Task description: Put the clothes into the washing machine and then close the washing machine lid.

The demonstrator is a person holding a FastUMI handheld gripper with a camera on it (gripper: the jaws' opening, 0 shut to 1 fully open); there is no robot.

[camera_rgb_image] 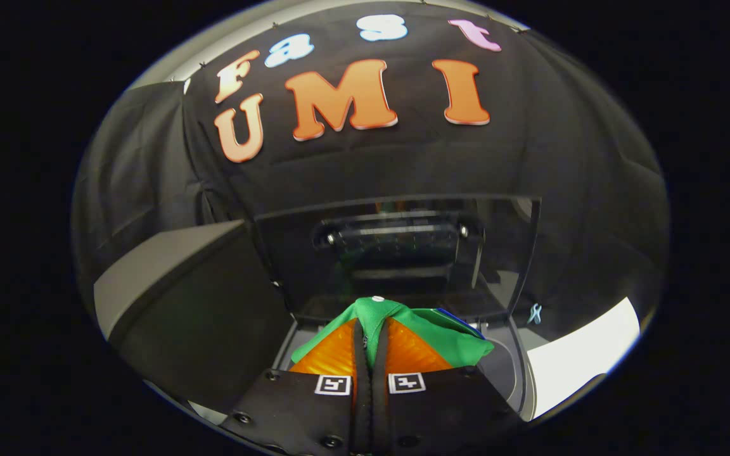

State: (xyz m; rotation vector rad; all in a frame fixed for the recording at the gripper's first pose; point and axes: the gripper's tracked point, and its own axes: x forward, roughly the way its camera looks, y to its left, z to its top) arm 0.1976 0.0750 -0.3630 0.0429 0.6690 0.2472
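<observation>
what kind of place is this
Probably a staged recording booth set up as a laundry corner: black cloth wall behind, a top-loading washing machine with its lid raised, and jaws shut on a green garment above it.

Gripper view: one fisheye camera, mounted on the gripper (370,329) just behind its two fingers (334,354), facing forward along them. The fingers sit at the bottom of the picture, closed together on a green garment (403,323), very near the lens. Aim: slightly downward and ahead, over the open top of the washing machine (517,373) close below. The raised clear lid (397,253) stands just beyond the fingers, upright, facing the camera. Farther back, the black cloth wall (561,158) of the booth curves across the upper half. Straight lines bend strongly toward the margins
</observation>
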